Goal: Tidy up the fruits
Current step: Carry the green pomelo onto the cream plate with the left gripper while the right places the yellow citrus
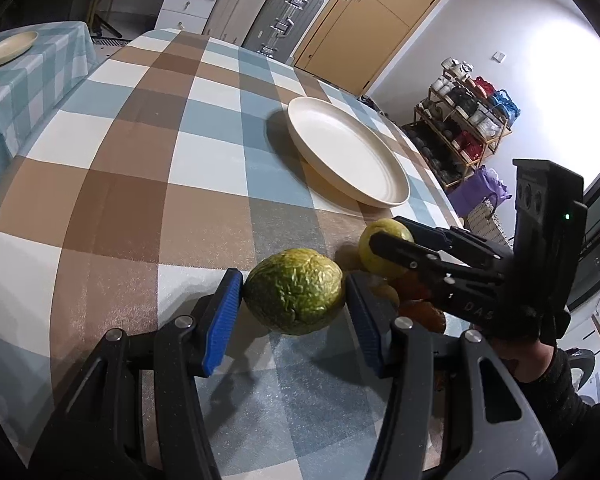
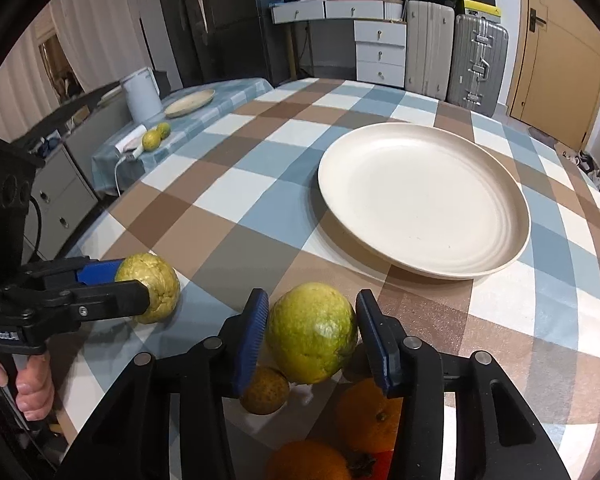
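Note:
My left gripper (image 1: 294, 298) is shut on a wrinkled green fruit (image 1: 296, 290) and holds it just above the checked tablecloth; it also shows in the right wrist view (image 2: 150, 288). My right gripper (image 2: 312, 334) is shut on a smooth yellow-green fruit (image 2: 312, 332), which shows in the left wrist view (image 1: 384, 250) to the right of the green one. Under the right gripper lie a small yellowish fruit (image 2: 265, 392) and orange fruits (image 2: 366, 420). An empty cream plate (image 2: 424, 196) sits farther back on the table, also in the left wrist view (image 1: 346, 156).
The checked table (image 2: 260, 184) drops off at its left and right edges. A side table (image 2: 204, 108) at the far left holds a second plate (image 2: 190, 103), two small green fruits (image 2: 156, 136) and a white kettle (image 2: 140, 92). Suitcases, drawers and a door stand behind.

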### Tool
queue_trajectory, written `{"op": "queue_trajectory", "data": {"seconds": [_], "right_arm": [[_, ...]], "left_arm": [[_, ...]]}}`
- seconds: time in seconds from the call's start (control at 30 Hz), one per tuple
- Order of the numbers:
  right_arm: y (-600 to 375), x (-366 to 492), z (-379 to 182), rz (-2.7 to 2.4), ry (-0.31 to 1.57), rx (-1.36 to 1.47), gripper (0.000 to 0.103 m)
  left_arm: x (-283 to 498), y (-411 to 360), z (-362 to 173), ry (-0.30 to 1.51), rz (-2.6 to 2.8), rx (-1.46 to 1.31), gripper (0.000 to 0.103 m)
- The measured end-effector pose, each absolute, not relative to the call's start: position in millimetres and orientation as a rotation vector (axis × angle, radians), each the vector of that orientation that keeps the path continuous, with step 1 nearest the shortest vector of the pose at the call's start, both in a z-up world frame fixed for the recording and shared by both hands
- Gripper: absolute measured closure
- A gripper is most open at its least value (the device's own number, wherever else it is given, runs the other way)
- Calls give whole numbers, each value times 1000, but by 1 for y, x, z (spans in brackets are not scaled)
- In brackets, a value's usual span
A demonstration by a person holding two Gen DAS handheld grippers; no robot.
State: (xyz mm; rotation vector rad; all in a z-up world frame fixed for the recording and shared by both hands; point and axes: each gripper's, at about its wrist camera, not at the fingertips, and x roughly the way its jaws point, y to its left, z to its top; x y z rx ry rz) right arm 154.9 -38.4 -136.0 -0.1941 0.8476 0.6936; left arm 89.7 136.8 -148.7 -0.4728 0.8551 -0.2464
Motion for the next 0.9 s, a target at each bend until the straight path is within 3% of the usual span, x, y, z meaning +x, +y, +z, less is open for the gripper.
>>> {"op": "queue_trajectory", "data": {"seconds": [0.4,0.9], "right_arm": [[-83,173,-105,742,761,65,57],[-129,268,-56,750,706,202,57]], "left_arm": [[126,114,-120,830,-268,-415,53],[259,77,-69,783,-297,-327,53]]}}
